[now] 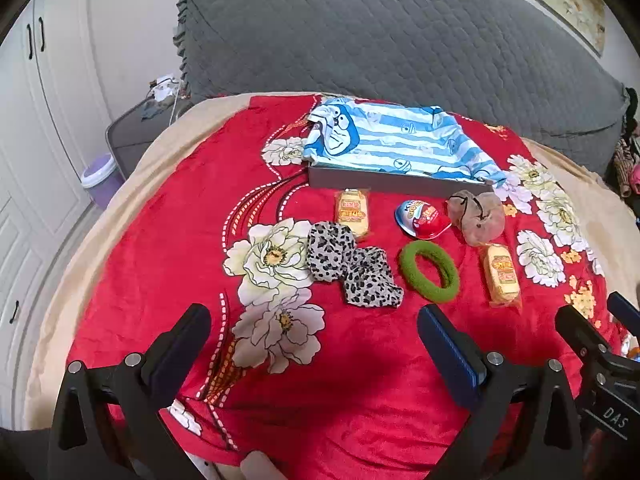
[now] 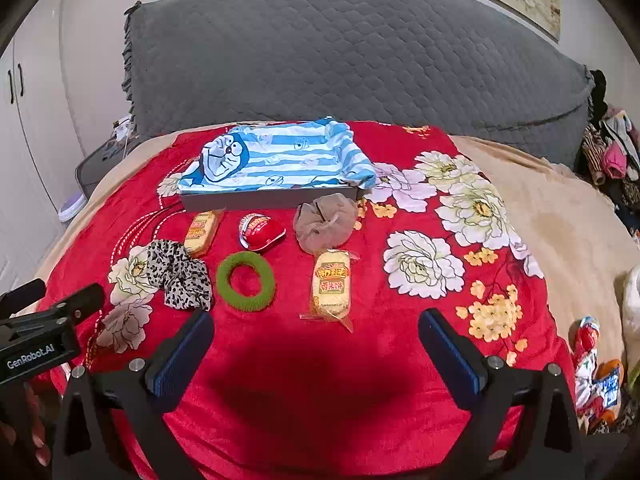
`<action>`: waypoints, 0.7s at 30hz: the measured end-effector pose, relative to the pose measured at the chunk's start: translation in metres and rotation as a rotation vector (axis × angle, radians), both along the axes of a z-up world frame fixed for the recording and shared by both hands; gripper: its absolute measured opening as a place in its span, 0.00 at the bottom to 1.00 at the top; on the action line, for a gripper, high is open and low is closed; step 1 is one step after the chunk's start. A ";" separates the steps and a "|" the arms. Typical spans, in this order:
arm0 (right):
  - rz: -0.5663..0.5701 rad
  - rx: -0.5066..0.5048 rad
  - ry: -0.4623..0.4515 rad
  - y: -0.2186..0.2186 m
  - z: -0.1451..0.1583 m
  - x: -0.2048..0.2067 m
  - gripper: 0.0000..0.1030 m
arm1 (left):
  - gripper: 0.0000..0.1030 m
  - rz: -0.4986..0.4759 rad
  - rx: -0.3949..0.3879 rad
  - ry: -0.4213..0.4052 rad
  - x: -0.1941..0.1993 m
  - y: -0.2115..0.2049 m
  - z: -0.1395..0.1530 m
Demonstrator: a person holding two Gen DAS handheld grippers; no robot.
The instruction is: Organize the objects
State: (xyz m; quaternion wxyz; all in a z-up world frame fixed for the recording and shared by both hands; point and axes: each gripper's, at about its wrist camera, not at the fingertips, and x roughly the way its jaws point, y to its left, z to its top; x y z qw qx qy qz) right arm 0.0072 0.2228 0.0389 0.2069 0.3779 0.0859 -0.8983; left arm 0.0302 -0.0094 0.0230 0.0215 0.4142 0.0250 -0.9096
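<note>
On the red flowered blanket (image 1: 168, 240) lie two leopard-print scrunchies (image 1: 348, 264) (image 2: 180, 276), a green ring scrunchie (image 1: 430, 271) (image 2: 246, 276), a beige scrunchie (image 1: 476, 216) (image 2: 325, 222), a red egg-shaped sweet (image 1: 424, 219) (image 2: 262, 232) and two wrapped yellow cakes (image 1: 352, 213) (image 1: 501, 276) (image 2: 331, 284) (image 2: 200, 232). Behind them stands a grey tray (image 1: 396, 184) (image 2: 264, 198) lined with blue striped cartoon cloth (image 1: 384, 140) (image 2: 280, 156). My left gripper (image 1: 314, 332) and right gripper (image 2: 316, 330) hover open and empty in front of the row, above the blanket.
A grey quilted headboard (image 1: 400, 32) (image 2: 340, 48) rises behind the bed. White wardrobes (image 1: 36, 120) and a lilac bin (image 1: 102, 178) stand on the left. Snack packets (image 2: 596, 376) lie at the right bed edge, and clothes (image 2: 616, 156) are piled at far right.
</note>
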 end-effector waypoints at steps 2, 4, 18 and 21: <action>-0.005 -0.002 -0.007 0.002 0.002 0.000 1.00 | 1.00 0.004 -0.006 -0.003 0.003 0.000 0.002; -0.017 0.003 0.002 0.005 0.005 0.000 1.00 | 1.00 0.003 -0.011 -0.005 0.005 0.000 0.004; -0.018 -0.052 0.022 0.010 0.014 0.000 1.00 | 1.00 0.022 0.002 0.017 0.006 -0.004 0.011; -0.008 -0.048 0.028 0.009 0.015 0.002 1.00 | 1.00 0.020 0.004 0.010 0.006 -0.003 0.009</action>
